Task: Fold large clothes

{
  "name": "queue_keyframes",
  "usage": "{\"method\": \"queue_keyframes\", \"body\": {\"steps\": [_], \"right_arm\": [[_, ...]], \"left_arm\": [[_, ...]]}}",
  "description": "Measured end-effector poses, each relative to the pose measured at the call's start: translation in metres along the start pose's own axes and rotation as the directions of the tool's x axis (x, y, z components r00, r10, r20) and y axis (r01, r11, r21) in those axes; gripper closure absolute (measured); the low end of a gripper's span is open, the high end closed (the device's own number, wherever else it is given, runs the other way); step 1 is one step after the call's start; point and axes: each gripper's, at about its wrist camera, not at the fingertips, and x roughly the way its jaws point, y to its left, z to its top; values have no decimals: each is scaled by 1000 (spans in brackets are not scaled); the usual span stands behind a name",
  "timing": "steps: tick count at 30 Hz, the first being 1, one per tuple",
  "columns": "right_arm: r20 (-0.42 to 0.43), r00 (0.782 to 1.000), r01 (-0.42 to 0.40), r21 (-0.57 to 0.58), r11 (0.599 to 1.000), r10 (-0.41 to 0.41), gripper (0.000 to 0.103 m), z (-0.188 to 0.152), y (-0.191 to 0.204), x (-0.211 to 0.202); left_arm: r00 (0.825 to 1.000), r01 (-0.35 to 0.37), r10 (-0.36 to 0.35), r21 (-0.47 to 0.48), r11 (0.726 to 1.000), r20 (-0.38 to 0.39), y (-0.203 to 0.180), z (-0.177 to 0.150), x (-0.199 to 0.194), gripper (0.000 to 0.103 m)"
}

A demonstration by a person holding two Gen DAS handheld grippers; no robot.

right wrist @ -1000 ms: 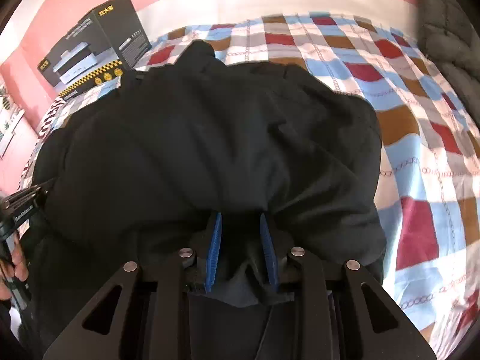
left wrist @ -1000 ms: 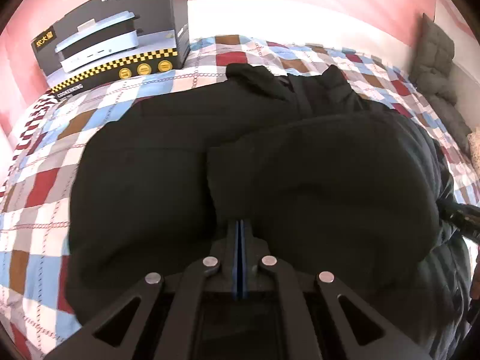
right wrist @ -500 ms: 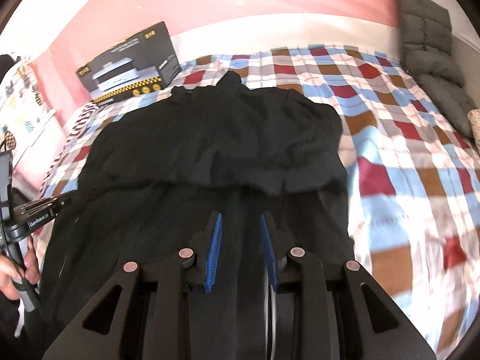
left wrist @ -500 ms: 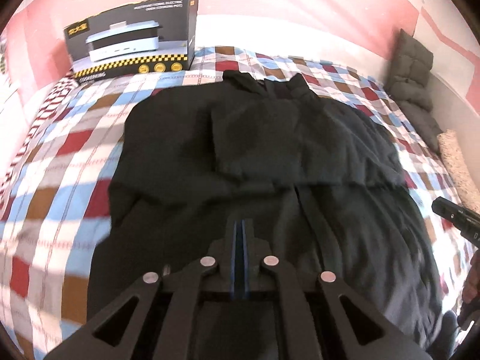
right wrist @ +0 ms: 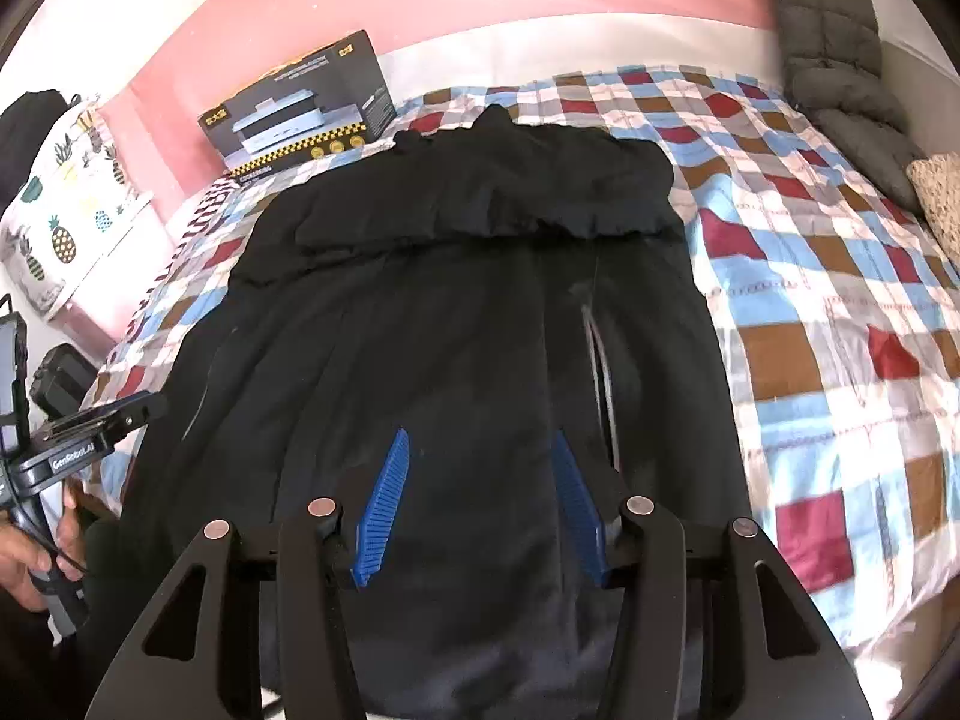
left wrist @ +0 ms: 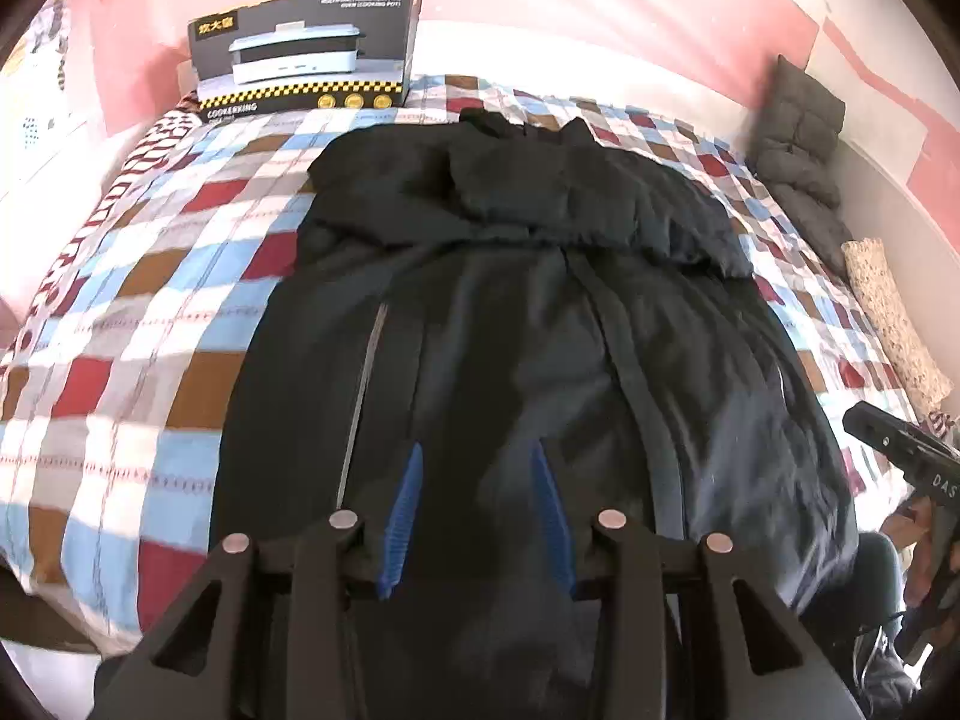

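Note:
A large black padded jacket (left wrist: 516, 312) lies spread lengthwise on the checked bedspread (left wrist: 150, 312), its far part folded back over the body in a band. It fills the middle of the right wrist view (right wrist: 468, 324) too. My left gripper (left wrist: 477, 468) hovers over the jacket's near end, jaws open and empty, blue pads (left wrist: 405, 498) apart. My right gripper (right wrist: 480, 456) is also open and empty above the near end, pads (right wrist: 384, 498) wide apart. Each gripper shows at the edge of the other's view, the right (left wrist: 900, 450) and the left (right wrist: 78, 438).
A black cooking-pot box (left wrist: 306, 60) stands at the head of the bed against the pink wall. A grey quilted cushion (left wrist: 798, 132) and a beige roll (left wrist: 894, 318) lie along the right side. A pineapple-print pillow (right wrist: 66, 204) sits at the left.
Both grippers have let go of the jacket and opened, pulling back toward the near end. The far part, carried before, now lies flat folded over the body.

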Motion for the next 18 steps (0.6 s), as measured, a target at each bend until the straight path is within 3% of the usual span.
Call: {"method": "queue_keyframes", "body": {"steps": [9, 18], "right_arm": [[26, 999, 46, -52, 998, -44, 52, -27, 10, -22], [15, 997, 72, 36, 997, -72, 48, -43, -21, -34]], "left_arm": [[1000, -13, 13, -9, 1000, 0, 6, -25, -18, 62], [998, -57, 59, -67, 996, 17, 38, -33, -29, 62]]}}
